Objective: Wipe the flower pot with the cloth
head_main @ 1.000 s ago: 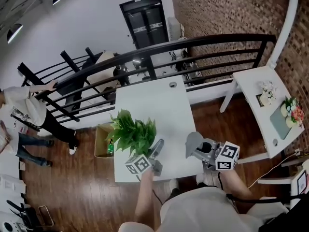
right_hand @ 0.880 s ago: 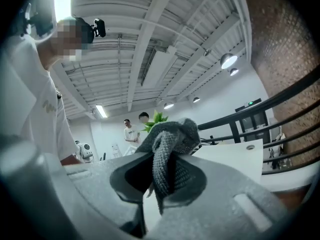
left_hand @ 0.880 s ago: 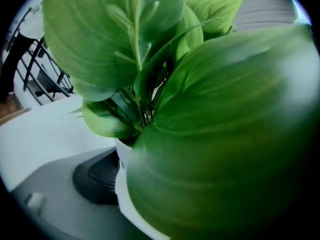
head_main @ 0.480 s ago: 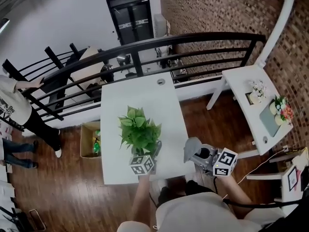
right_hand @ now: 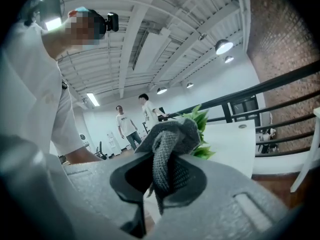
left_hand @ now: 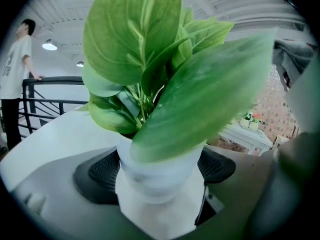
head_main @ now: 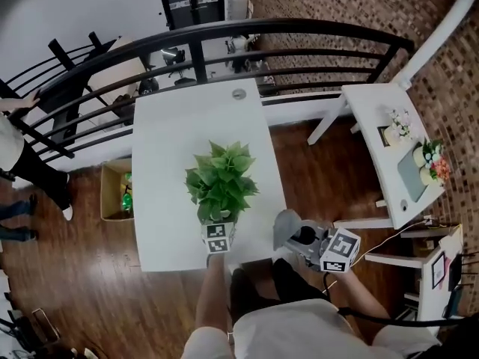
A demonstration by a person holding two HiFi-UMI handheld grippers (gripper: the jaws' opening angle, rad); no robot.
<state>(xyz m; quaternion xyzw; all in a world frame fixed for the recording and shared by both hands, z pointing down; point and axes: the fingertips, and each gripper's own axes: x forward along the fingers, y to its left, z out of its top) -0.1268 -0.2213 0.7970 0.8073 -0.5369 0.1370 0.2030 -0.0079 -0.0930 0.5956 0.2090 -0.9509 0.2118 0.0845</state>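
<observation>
Down has come our left gripper [head_main: 218, 227] with the flower pot [left_hand: 159, 176], now by the tabletop's [head_main: 168, 148] near edge. Only its own view shows both pads clamping the white pot, which leaves hide from overhead. Our right gripper [right_hand: 165, 176] pinches the grey cloth [right_hand: 172, 134] just off the near right corner.

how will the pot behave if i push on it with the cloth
Probably top-heavy: the leaves spread much wider than the pot, so a sideways push could tip it. Its smooth white wall looks somewhat slippery. The left claw grips it on both sides, which should steady it against the cloth.
</observation>
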